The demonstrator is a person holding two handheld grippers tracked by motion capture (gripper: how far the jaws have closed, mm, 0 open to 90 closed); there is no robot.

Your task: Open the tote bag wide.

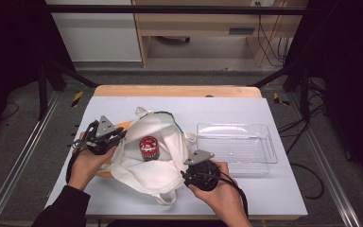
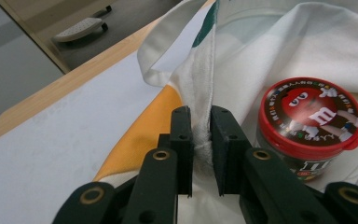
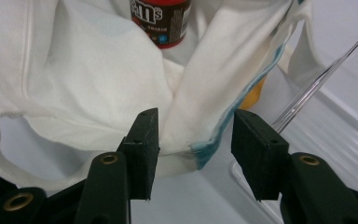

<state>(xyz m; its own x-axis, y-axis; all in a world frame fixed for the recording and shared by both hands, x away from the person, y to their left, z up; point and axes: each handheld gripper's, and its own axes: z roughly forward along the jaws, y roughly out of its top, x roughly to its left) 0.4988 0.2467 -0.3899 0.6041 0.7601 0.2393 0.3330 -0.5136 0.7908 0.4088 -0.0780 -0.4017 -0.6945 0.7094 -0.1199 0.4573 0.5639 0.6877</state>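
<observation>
- Tote bag (image 1: 157, 153): table centre, long axis approx. 11–5 o'clock, mouth up.
- Candy jar (image 1: 149, 147) upright inside bag; base hidden by cloth.
- L gripper (image 2: 200, 135) clenched on bag rim, 9 o'clock side.
- R gripper (image 3: 195, 140) released, jaws straddling bag edge at 4 o'clock, beside clear tray (image 1: 260, 156).

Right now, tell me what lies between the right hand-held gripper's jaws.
The blue-edged hem of the white cloth tote bag lies between the right hand-held gripper's open jaws, in the right gripper view.

Grey floor (image 1: 28, 156), wooden cabinet (image 1: 203, 23), black frame (image 1: 170, 9)
</observation>
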